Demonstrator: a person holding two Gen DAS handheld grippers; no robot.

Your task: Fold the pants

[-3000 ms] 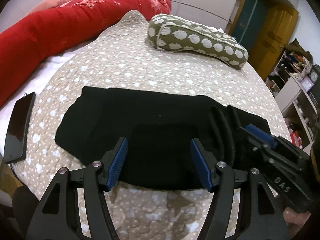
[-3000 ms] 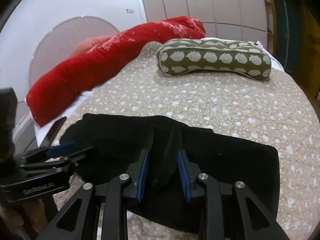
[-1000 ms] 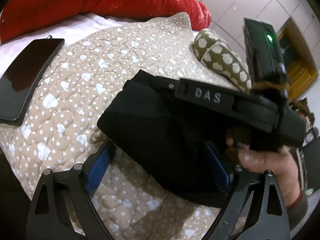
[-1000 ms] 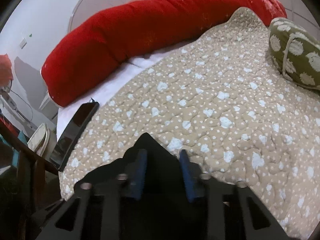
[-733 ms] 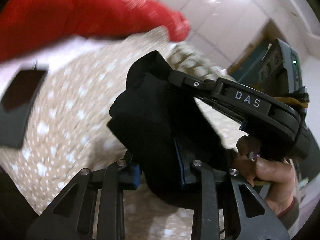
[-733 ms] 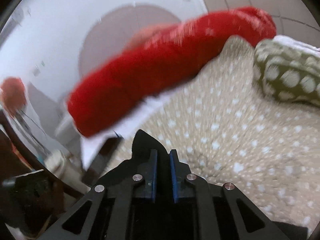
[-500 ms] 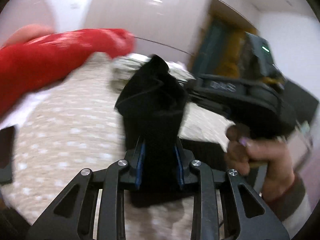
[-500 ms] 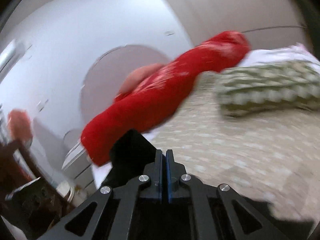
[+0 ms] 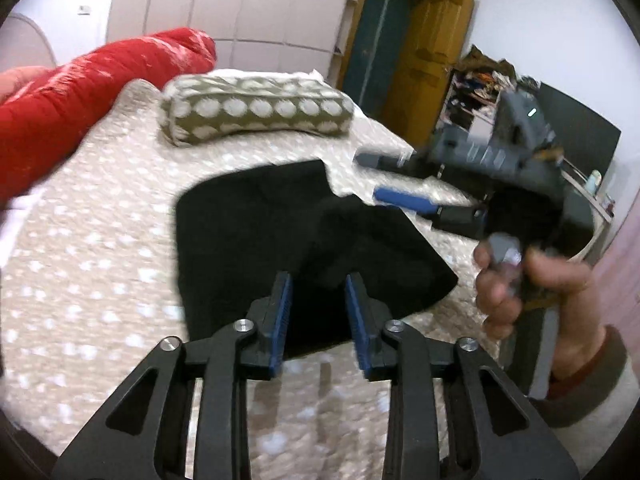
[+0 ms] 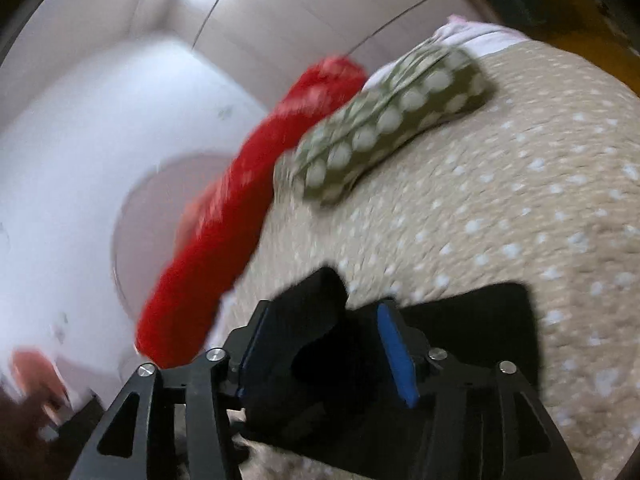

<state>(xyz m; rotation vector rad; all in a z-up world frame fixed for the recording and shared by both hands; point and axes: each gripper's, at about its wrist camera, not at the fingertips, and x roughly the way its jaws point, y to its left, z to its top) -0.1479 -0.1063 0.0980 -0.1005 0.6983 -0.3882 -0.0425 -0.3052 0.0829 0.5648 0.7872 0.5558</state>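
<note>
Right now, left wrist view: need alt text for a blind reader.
Black pants lie folded into a compact bundle on a beige spotted quilt, with the left gripper open just above their near edge. At right, a hand holds the right gripper, jaws apart, past the bundle; a green spotted pillow and red bolster lie behind.

The left gripper (image 9: 318,322) pointed downward, its jaws just eased apart and pressing on nothing. The right gripper (image 10: 320,356), seen in the left view (image 9: 394,178), had just opened wide, its blue pads (image 9: 404,199) spread. A right hand (image 9: 536,284) in a sleeve clasped its handle.
</note>
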